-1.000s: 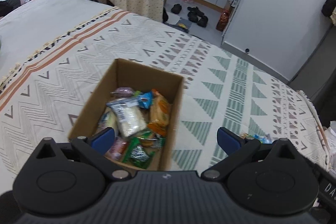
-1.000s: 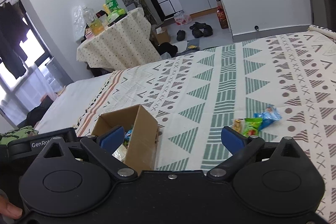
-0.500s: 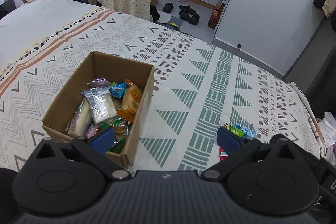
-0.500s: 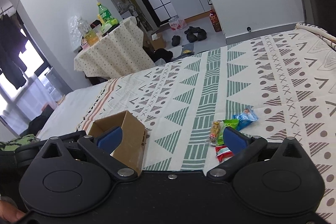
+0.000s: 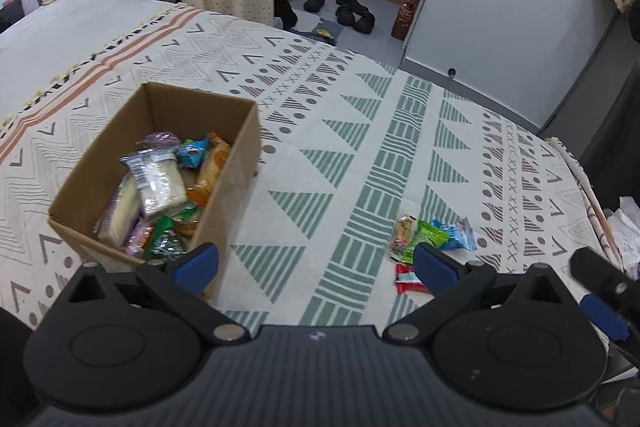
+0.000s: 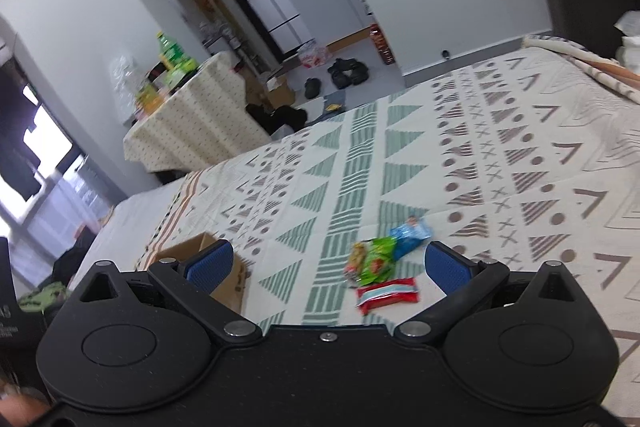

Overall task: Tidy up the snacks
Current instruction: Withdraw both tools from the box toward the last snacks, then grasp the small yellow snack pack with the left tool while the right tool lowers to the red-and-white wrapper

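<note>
Cardboard box (image 5: pixel 236 147) holds mixed snack packets (image 5: pixel 160 183); four packets (image 5: pixel 424 239) outside.

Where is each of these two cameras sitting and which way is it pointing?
Left wrist: sits on the left hand-held gripper, open, looking forward and down at the cardboard box of snacks on the bed; the right tool's tip shows at the right edge.
Right wrist: sits on the right hand-held gripper, open, tilted, facing the loose snack packets; a fingertip shows bottom left.
Shared: box, loose packets, patterned bedspread, draped table, shoes.
</note>
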